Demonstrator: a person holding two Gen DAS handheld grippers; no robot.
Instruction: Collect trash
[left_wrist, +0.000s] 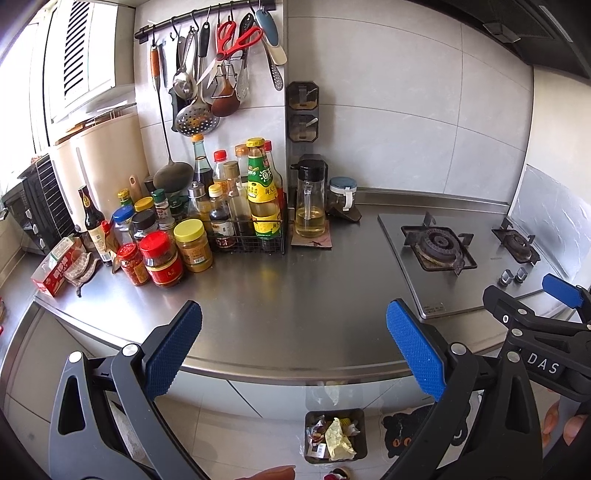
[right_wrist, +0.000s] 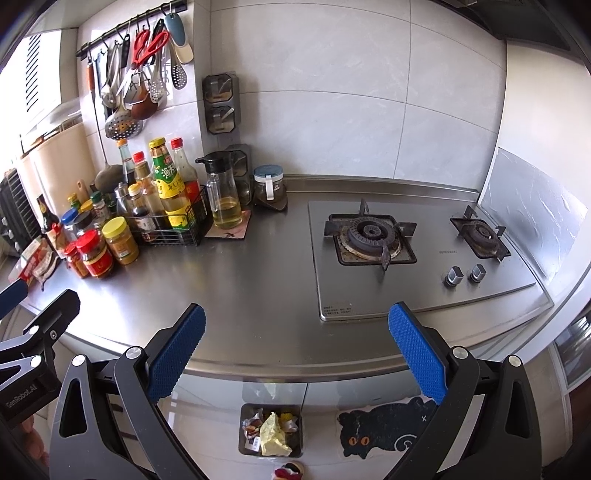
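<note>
A dark square trash bin (left_wrist: 360, 419) stands on the floor below the counter edge, holding a yellow crumpled paper (left_wrist: 338, 439) and several wrappers. It also shows in the right wrist view (right_wrist: 295, 411) with the yellow paper (right_wrist: 273, 437). My left gripper (left_wrist: 293, 350) is open and empty above the steel counter's front edge. My right gripper (right_wrist: 295, 350) is open and empty too, at the same height beside it. The right gripper also shows at the right of the left wrist view (left_wrist: 532, 306).
The steel counter (left_wrist: 295, 295) carries several sauce bottles and jars (left_wrist: 177, 243) at the left, an oil jug (left_wrist: 310, 206), and a two-burner gas hob (right_wrist: 406, 251) at the right. Utensils hang on a wall rail (left_wrist: 207, 22). A black cat mat (right_wrist: 388, 428) lies on the floor.
</note>
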